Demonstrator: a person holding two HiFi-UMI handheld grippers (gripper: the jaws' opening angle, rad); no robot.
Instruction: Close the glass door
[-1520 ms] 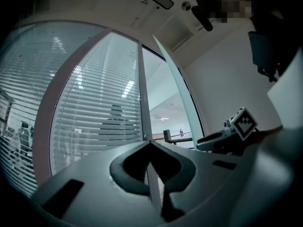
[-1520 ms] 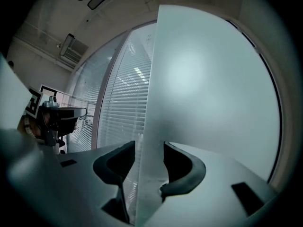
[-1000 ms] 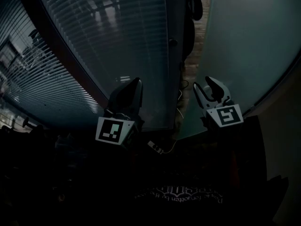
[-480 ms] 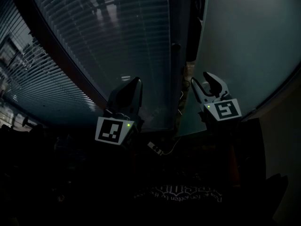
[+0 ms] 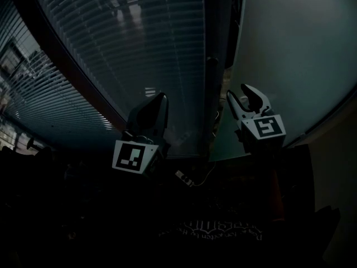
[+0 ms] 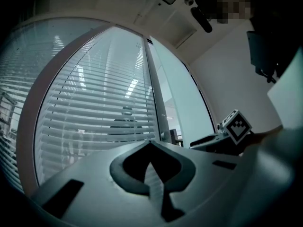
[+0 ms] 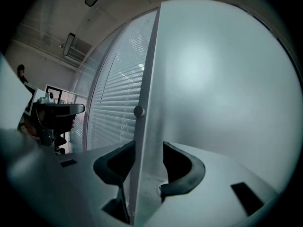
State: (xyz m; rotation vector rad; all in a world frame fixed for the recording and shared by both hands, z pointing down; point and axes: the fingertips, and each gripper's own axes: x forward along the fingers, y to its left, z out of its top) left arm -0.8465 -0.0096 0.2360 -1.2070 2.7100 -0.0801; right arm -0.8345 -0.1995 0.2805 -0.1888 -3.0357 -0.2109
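The frosted glass door point(image 5: 290, 54) stands at the right, with its edge point(image 7: 149, 79) close to the dark frame post point(image 5: 215, 94). A narrow gap is left between them. A small round knob point(image 7: 138, 111) sits on the post by the door's edge. My right gripper point(image 5: 240, 94) has its jaws on either side of that edge, shut on it point(image 7: 149, 148). My left gripper point(image 5: 160, 98) is shut and holds nothing. It points at the fixed glass wall with blinds point(image 5: 139, 49) and touches nothing point(image 6: 150, 143).
A cable and a white plug block point(image 5: 184, 176) lie on the dark floor below the gap. A doormat with print point(image 5: 217, 228) lies nearer me. A person's dim figure point(image 6: 125, 122) shows in the glass among the blinds. The right gripper's marker cube point(image 6: 235, 125) shows beside the left one.
The door's edge has swung left towards the frame post and the gap has narrowed. My right gripper went left with it. The left gripper has stayed in place.
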